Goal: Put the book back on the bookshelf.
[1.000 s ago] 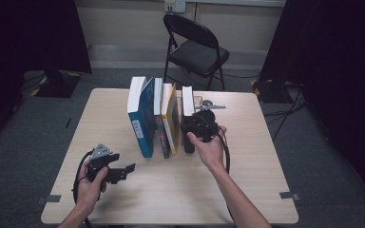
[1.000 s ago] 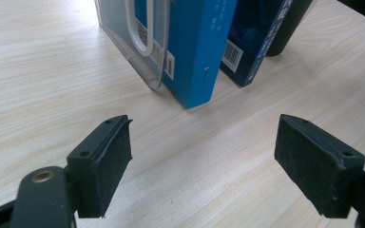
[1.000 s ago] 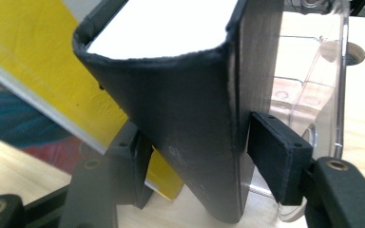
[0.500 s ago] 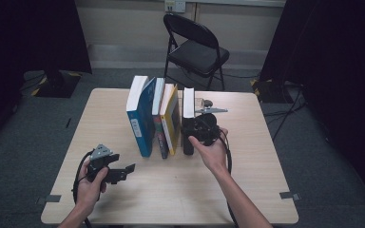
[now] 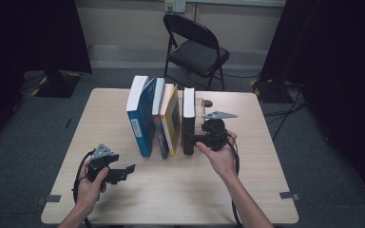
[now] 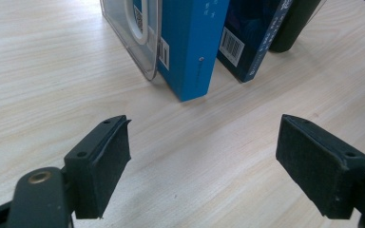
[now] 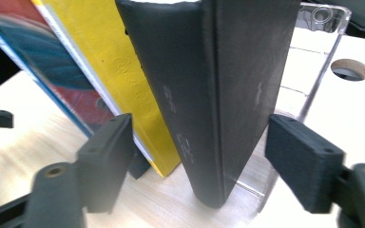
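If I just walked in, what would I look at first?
Probably the row of books standing upright in the middle of the wooden table, with the big blue book at its left end. Next, the right gripper, whose jaws have just been opening around the black book at the row's right end, without squeezing it. The left gripper rests open near the table's front left.

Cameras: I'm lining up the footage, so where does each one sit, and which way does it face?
High view: above the table, facing forward and down; forearms, both tongs.
Left gripper view: on the left tongs, facing the blue book; open jaws.
Right gripper view: on the right tongs, facing the black book between its just-opened jaws.
Shared: the books.
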